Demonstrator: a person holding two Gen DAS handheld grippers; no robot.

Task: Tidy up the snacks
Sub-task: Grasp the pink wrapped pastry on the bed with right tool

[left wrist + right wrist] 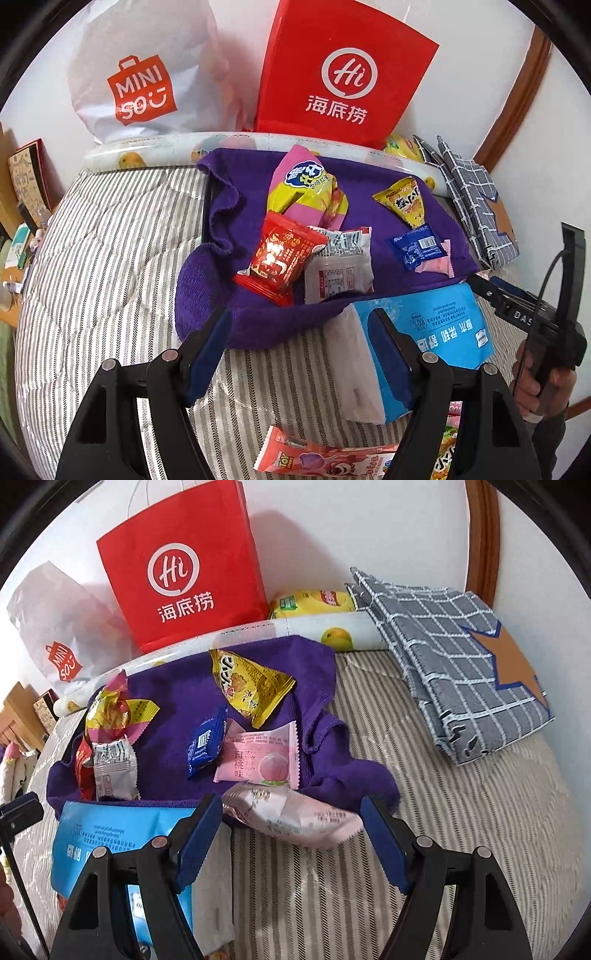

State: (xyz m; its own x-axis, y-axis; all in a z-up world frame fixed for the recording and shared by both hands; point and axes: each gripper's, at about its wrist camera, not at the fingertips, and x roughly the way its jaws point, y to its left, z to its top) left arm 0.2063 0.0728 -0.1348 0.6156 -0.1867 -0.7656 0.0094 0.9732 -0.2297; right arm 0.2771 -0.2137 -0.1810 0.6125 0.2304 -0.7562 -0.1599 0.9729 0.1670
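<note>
On the striped bed (461, 812) a purple towel (166, 746) carries the snacks: a yellow packet (251, 686), a blue packet (205, 746) and a pink peach-flavour packet (258, 760). The right gripper (291, 834) hangs with jaws spread, a pale pink packet (295, 819) lying between them, unpinched. The left gripper (306, 354) also has its jaws spread, empty, beside a blue tissue pack (436, 325) at the towel's edge.

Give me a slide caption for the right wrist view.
Open right gripper poised over pale pink snack packet at the purple towel's edge.
</note>
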